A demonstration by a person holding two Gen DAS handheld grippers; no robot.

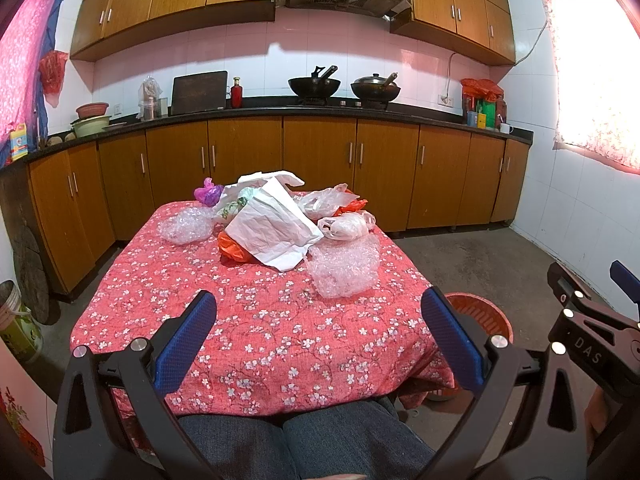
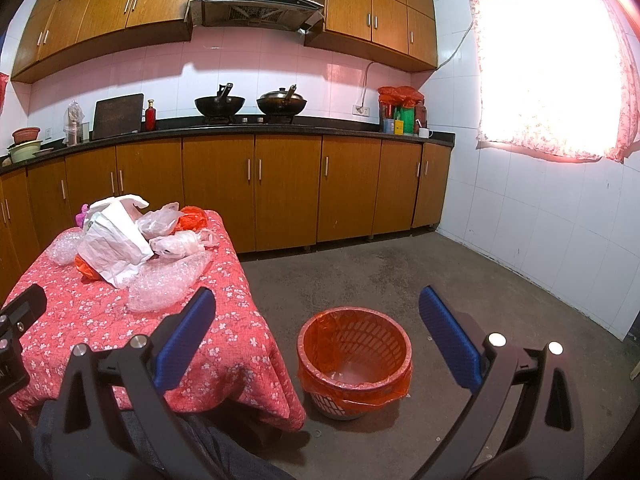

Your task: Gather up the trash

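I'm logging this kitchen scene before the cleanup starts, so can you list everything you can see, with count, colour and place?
Table: one, red floral cloth, centre.
Bubble wrap: two clear pieces, near and left sides of the pile.
White bag: one large, top of the pile.
Clear bags: at least two, right of the pile.
Orange bags: two patches, under the pile.
Purple bag: one, far left of the pile.
Bin: one, red basket with orange liner, on the floor right of the table.
Woks: two, black, on the stove.
Red bottle: one, on the counter.
Left gripper: blue pads, open.
Right gripper: blue pads, open, above the bin.
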